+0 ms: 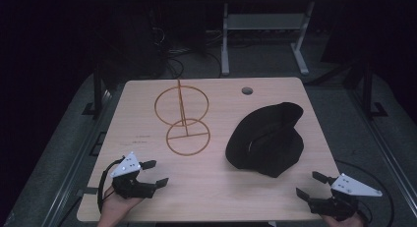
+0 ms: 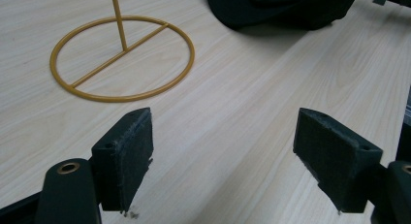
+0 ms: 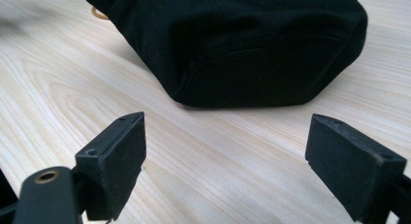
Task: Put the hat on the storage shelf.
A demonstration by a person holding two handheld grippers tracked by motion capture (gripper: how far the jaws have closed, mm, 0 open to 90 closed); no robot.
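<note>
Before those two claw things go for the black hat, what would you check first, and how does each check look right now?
1. Left gripper open, nothing between its fingers: ok.
2. Right gripper open and empty: ok.
3. Black hat lying free on the table, apart from both grippers: ok.
4. Gold wire stand upright, its base ring flat on the table: ok.
5. Bare table between the right gripper and the hat's near edge: ok.
6. Whether the hat's soft cloth will keep its shape when pinched: cannot tell.
</note>
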